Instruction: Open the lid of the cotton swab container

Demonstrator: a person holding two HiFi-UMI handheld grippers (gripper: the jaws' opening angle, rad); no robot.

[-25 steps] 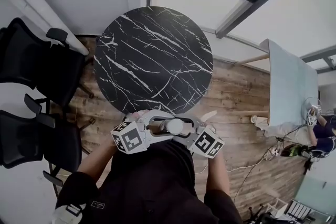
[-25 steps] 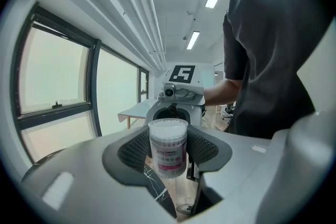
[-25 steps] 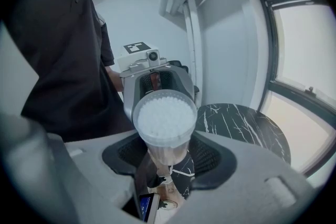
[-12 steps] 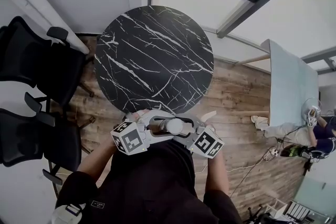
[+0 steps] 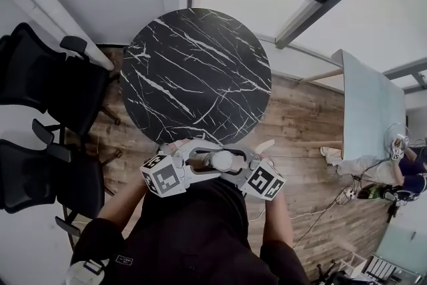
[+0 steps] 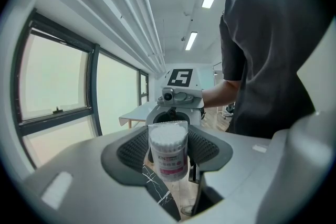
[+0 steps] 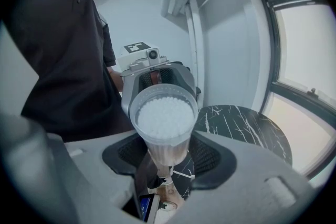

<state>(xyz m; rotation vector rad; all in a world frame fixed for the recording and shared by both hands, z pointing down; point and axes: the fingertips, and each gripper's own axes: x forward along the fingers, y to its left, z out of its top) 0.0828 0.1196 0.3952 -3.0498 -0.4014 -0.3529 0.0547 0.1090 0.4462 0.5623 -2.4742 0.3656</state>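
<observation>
The person stands at the near edge of a round black marble table (image 5: 197, 73), elbows bent and both bare forearms drawn in close to the chest of a dark short-sleeved shirt (image 5: 193, 237). The two tools point at each other, tips almost meeting. The left gripper (image 5: 199, 158) comes in from the person's left with its marker cube lowest and outermost. The right gripper (image 5: 239, 165) mirrors it from the other side. Between them, lying crosswise in the head view, is the cotton swab container (image 5: 220, 160), held in the air just short of the table's edge and touching nothing else. In the left gripper view, the left gripper (image 6: 168, 159) has its ribbed pads pressed against both sides of the container (image 6: 168, 139), whose pink label faces the camera. A clear cap with squared corners covers the white tips, and the right gripper (image 6: 174, 113) shows just behind it. In the right gripper view, the right gripper (image 7: 165, 153) has its jaws closed narrowly on the container (image 7: 164, 118), whose round end packed with white tips faces the camera. The left gripper (image 7: 155, 77) is right behind it, and part of the table (image 7: 247, 128) shows to the right. Two black office chairs (image 5: 47, 87) stand on the wooden floor (image 5: 303, 123) at the person's left.
</observation>
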